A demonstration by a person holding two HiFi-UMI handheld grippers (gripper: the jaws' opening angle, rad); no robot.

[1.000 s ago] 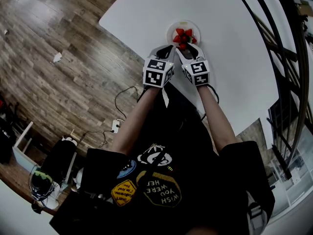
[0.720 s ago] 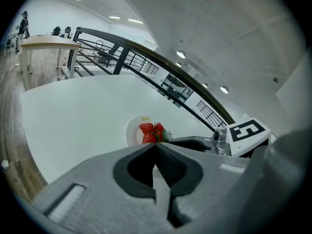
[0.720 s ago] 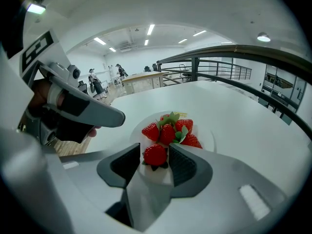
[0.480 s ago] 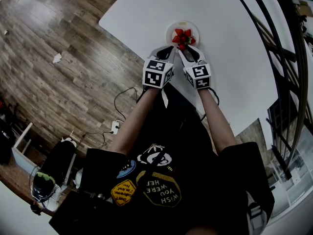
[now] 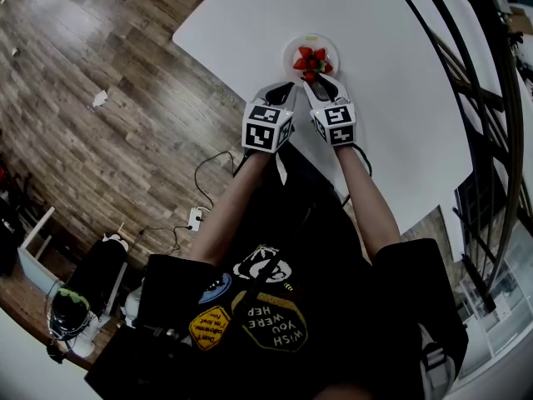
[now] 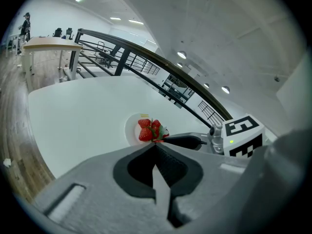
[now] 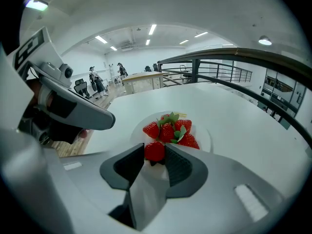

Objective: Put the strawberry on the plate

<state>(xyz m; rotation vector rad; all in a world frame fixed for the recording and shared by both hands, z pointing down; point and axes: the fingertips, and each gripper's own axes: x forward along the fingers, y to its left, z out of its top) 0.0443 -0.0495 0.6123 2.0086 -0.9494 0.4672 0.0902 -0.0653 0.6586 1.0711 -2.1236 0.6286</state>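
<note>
Right gripper (image 7: 155,148) jaws closing on one strawberry (image 7: 154,151) dead ahead at plate's (image 7: 202,133) near rim, other strawberries (image 7: 170,129) just beyond; left gripper (image 6: 155,146) pressed together, empty.

Red strawberry (image 7: 155,151); green leaves (image 7: 170,118); white plate (image 7: 202,130); white table (image 7: 239,116); black-and-white square-patterned cubes (image 5: 266,126); brown floor (image 5: 100,57).

On the person's black short-sleeved shirt (image 5: 333,307), a yellow hexagonal patch (image 5: 275,322) reads "WISH YOU WERE HERE", upside down in the head view. Just left of that patch, a smaller yellow patch (image 5: 210,327) carries lines of print too small to read. Beyond the shirt, the cubes of the left gripper (image 5: 289,87) and right gripper (image 5: 311,80) bear black-and-white square markers, patterns without letters.
</note>
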